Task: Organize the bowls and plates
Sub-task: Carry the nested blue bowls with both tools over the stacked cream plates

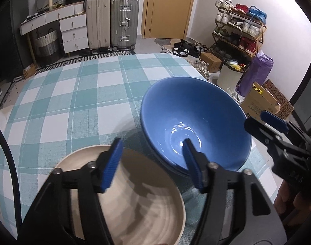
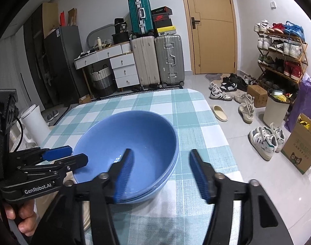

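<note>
A stack of blue bowls [image 1: 196, 120] sits on the checked tablecloth [image 1: 73, 94]; it also shows in the right wrist view [image 2: 131, 143]. A beige bowl [image 1: 143, 200] lies beside it, on its left and nearer me. My left gripper [image 1: 153, 163] is open and empty, held above the gap between the beige bowl and the blue bowls. My right gripper [image 2: 161, 173] is open and empty, its left finger over the blue stack's near rim and its right finger outside the stack. Each gripper shows in the other's view: the right one [image 1: 265, 126] and the left one [image 2: 73, 156].
The table's right edge [image 2: 222, 134] drops to a floor with scattered shoes [image 2: 265, 140], a white bin [image 2: 276, 108] and cardboard boxes [image 2: 300, 151]. Suitcases [image 2: 157, 59], drawers and a shoe rack [image 2: 282, 53] stand along the far walls.
</note>
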Motion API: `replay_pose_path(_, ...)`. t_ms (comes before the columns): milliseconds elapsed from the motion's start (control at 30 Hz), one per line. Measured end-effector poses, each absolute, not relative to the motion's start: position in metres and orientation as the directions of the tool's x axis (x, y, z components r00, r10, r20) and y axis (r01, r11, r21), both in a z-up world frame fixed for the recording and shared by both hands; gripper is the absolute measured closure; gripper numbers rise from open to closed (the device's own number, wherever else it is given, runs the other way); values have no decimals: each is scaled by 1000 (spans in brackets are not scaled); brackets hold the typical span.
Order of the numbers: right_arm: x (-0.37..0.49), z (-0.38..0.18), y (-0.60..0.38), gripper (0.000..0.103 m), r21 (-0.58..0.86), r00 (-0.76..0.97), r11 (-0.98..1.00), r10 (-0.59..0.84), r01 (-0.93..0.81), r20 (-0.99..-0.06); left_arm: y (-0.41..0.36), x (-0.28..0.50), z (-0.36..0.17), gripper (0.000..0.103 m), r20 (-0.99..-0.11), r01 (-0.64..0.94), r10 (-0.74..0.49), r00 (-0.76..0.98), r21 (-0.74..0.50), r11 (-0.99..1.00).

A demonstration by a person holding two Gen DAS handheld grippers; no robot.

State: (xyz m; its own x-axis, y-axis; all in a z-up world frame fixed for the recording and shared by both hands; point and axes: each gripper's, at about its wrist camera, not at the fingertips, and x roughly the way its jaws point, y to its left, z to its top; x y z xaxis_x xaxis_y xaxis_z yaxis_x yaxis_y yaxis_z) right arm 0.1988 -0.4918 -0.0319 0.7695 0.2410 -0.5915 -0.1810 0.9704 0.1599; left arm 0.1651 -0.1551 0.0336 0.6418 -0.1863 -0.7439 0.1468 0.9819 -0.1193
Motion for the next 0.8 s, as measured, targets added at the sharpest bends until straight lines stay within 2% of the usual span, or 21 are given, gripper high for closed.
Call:
replay_pose_path(67, 199, -32, -494, 19, 175, 771, 969, 245, -174, -589, -151, 165, 35, 23, -741, 136, -179, 647, -119, 984)
replay_pose_path(200, 203, -35, -494, 12, 176, 758, 970, 239, -165, -607, -144, 169, 39, 16, -734, 125, -185, 654, -136, 983)
replay_pose_path(300, 203, -36, -496, 4, 184, 762, 972, 227, -144, -606, -140, 172, 41, 2, -729, 121, -186, 658, -141, 983)
replay_pose_path(567, 213, -42, -505, 3, 232, 747, 966, 239, -116, -620, -134, 183, 35, 1, -743, 103, -202, 638, -178, 979)
replay_pose_path(800, 222, -58, -508, 3, 310, 717, 944, 294, -114, -632, -124, 200, 21, 1, -761, 67, -252, 598, -266, 962)
